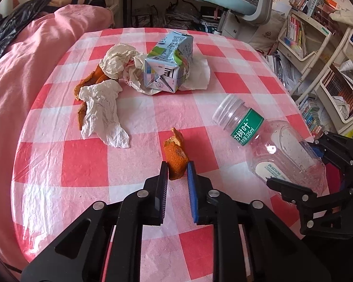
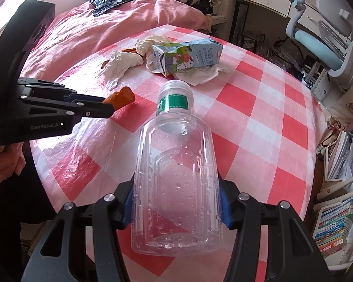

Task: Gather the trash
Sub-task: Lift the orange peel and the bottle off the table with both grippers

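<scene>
Left tool (image 1: 176,171): clenched on orange peel (image 1: 175,157), raised off the table (image 1: 82,164), likely for disposal.
Centre, uncollected: crumpled tissues (image 1: 101,115), more peel, milk carton (image 1: 169,63) on its side.
Right tool (image 2: 176,209): pads grasping clear plastic bottle (image 2: 176,176) at its base, cap end forward.
Surface: red-white checked plastic cloth. Room: pink bedding, desk chair, bookshelves.

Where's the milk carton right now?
The milk carton lies on its side at the table's far end, on white tissue, with crumpled paper at its left.
</scene>
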Motion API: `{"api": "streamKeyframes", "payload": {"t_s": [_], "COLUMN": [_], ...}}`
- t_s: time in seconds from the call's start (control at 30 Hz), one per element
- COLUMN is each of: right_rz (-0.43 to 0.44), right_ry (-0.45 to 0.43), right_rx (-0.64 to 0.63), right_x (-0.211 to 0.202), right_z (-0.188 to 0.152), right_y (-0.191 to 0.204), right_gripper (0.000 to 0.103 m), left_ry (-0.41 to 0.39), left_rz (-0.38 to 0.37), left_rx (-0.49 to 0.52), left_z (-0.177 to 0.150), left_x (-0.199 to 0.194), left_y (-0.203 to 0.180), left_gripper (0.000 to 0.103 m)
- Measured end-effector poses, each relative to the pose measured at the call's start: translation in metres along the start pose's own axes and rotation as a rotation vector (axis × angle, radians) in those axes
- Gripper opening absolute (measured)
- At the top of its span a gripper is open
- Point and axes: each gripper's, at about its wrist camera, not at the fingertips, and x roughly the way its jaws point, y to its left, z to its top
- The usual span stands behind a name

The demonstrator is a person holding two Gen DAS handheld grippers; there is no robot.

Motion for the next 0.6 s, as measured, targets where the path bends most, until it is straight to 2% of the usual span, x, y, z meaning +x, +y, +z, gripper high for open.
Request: {"api": "streamKeyframes", "payload": {"t_s": [0.6], "right_rz": [-0.005], "right_ry": [-0.035], "right_rx": [0.007], "right_x": [-0.006], "right_z": [0.003], "right_y": [0.001], "right_gripper": [0.054], "left_ry": [-0.046], "left_rz": [0.012], "left_rx": [-0.058], "left_z": [0.005], "left_x": [-0.009], "left_y": [0.011], "left_gripper": [0.016]}}
